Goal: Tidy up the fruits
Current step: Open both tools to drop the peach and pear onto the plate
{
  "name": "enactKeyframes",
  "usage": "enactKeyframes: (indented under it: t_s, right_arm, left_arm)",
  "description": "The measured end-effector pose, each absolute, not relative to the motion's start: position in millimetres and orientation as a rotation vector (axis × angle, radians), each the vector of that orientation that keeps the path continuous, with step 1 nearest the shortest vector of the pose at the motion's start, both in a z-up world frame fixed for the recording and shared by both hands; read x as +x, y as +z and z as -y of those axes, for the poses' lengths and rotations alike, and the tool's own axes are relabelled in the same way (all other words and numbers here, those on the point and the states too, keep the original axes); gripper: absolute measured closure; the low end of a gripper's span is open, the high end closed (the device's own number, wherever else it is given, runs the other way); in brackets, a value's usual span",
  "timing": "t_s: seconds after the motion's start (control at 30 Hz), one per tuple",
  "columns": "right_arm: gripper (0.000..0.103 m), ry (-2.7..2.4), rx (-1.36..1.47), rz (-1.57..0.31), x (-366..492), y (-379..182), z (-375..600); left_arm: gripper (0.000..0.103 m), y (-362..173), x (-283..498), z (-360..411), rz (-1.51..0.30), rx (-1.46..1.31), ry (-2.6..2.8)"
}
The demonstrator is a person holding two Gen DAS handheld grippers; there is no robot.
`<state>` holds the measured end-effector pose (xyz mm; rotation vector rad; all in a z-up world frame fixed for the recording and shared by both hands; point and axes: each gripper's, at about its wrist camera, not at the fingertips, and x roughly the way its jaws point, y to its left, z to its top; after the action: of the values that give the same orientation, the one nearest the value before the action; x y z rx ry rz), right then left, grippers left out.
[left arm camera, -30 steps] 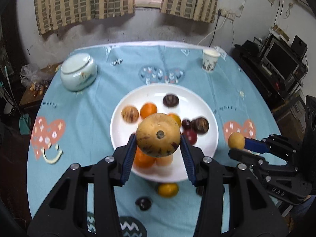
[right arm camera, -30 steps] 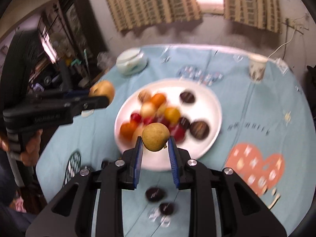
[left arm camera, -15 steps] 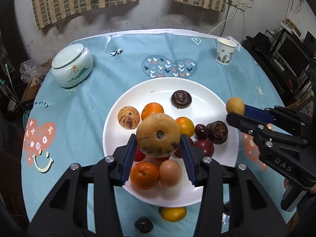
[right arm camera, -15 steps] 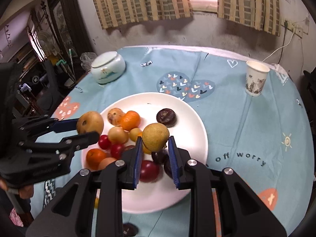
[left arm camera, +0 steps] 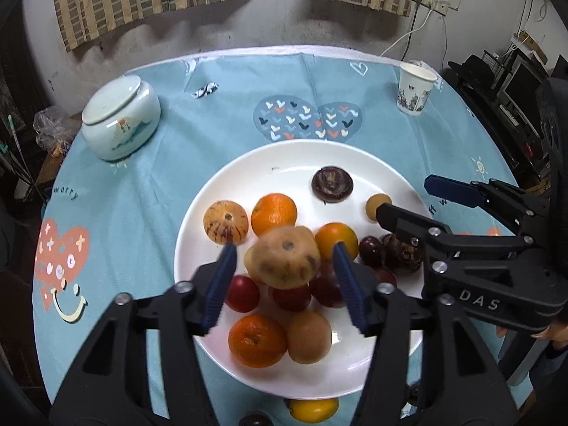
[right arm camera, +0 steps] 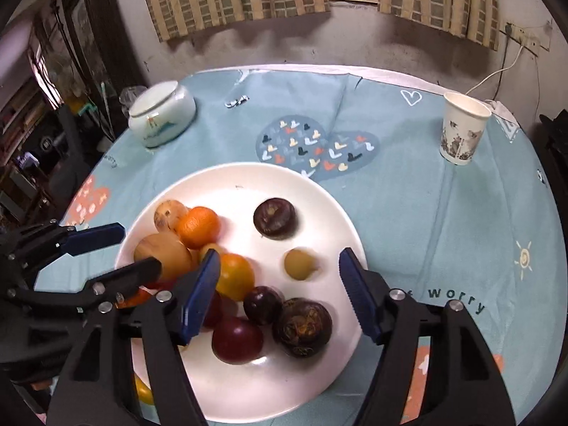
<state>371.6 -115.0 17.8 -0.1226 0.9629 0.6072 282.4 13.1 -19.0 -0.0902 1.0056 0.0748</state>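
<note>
A white plate holds several fruits: oranges, red and dark purple ones. My left gripper is open over the plate; a large tan fruit, blurred, sits between its jaws without touching them, on top of the pile. My right gripper is open over the plate; a small yellow-brown fruit lies loose on the plate between its jaws. The right gripper also shows in the left wrist view, the left one in the right wrist view.
A pale lidded jar stands at the far left of the blue tablecloth, a paper cup at the far right. A yellow fruit and a dark fruit lie on the cloth near the plate's front edge.
Both grippers have opened and moved in over the plate. The large tan fruit dropped from the left jaws onto the pile; the small yellow-brown fruit dropped from the right jaws onto the plate.
</note>
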Motion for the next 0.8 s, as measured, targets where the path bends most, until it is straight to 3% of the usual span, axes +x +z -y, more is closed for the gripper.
enactKeyframes:
  t_s: [0.8]
  right_arm:
    - [0.033,0.64,-0.077,-0.919,238,47,172]
  left_arm:
    - [0.032,54,190,2,-0.862,-0.037,0.115]
